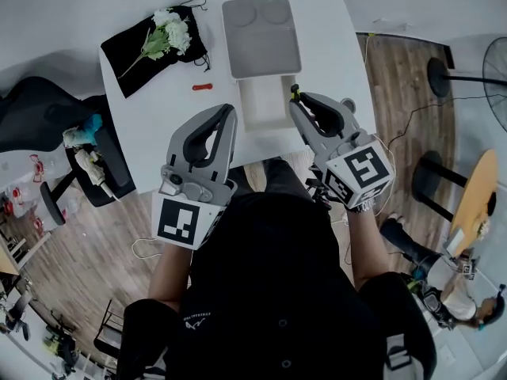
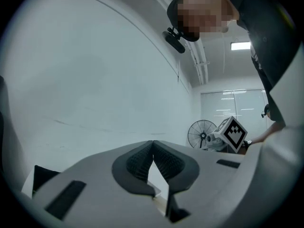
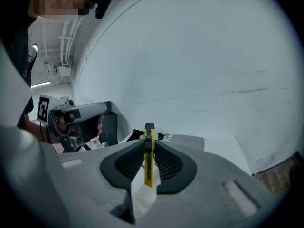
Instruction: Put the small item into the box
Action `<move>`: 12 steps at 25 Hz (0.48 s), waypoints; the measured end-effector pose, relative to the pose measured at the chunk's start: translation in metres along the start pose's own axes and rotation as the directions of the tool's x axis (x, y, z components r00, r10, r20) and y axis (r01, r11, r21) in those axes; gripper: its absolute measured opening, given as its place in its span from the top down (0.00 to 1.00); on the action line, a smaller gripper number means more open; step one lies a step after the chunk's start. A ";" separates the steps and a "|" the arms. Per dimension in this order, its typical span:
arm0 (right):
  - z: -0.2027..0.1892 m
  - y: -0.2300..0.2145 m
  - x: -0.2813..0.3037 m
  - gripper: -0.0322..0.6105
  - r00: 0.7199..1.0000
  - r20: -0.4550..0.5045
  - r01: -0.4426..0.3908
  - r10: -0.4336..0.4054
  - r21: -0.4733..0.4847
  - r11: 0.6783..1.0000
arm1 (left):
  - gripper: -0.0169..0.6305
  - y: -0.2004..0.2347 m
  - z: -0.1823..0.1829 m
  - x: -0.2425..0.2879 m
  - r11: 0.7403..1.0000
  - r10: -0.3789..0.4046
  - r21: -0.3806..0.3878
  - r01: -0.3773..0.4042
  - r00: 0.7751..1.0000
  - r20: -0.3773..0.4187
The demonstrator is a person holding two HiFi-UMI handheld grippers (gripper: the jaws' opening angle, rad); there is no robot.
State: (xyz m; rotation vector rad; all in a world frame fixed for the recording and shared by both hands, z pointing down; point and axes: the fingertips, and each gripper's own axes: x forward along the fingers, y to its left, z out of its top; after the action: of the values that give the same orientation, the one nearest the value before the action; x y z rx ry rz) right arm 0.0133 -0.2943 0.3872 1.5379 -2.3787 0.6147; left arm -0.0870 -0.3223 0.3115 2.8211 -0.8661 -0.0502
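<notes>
An open white box [image 1: 265,105] lies on the white table [image 1: 158,125], its grey lid [image 1: 261,34] folded back behind it. My right gripper [image 1: 295,100] hovers at the box's near right corner, shut on a yellow and black utility knife [image 1: 294,91]. In the right gripper view the knife [image 3: 149,148] stands upright between the pads, with the right gripper [image 3: 149,160] over the box [image 3: 142,198]. My left gripper [image 1: 230,111] is shut and holds nothing, just left of the box. In its own view the left gripper [image 2: 153,148] points up at a white wall, tips touching.
A black pouch [image 1: 131,50] with white flowers [image 1: 170,32] lies at the table's far left, a small red item [image 1: 203,87] beside it. A black chair [image 1: 47,121] stands left of the table. A fan [image 1: 491,70] and a round wooden table [image 1: 475,200] stand to the right.
</notes>
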 end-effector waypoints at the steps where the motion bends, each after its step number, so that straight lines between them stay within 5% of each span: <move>1: -0.007 -0.001 0.006 0.84 1.000 -0.019 0.002 -0.002 0.007 1.000 | 0.97 0.001 0.000 0.000 1.000 -0.001 -0.016 0.001 1.000 -0.007; 12: -0.104 -0.012 0.075 0.84 0.943 -0.331 -0.016 0.011 -0.014 1.000 | 0.97 0.018 -0.001 -0.002 0.999 0.011 -0.044 -0.012 1.000 -0.012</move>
State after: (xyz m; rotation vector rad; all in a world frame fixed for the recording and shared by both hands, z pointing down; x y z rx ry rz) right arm -0.0091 -0.3106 0.5131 1.2931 -2.1352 0.7857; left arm -0.0986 -0.3354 0.3163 2.7729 -0.8679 -0.0501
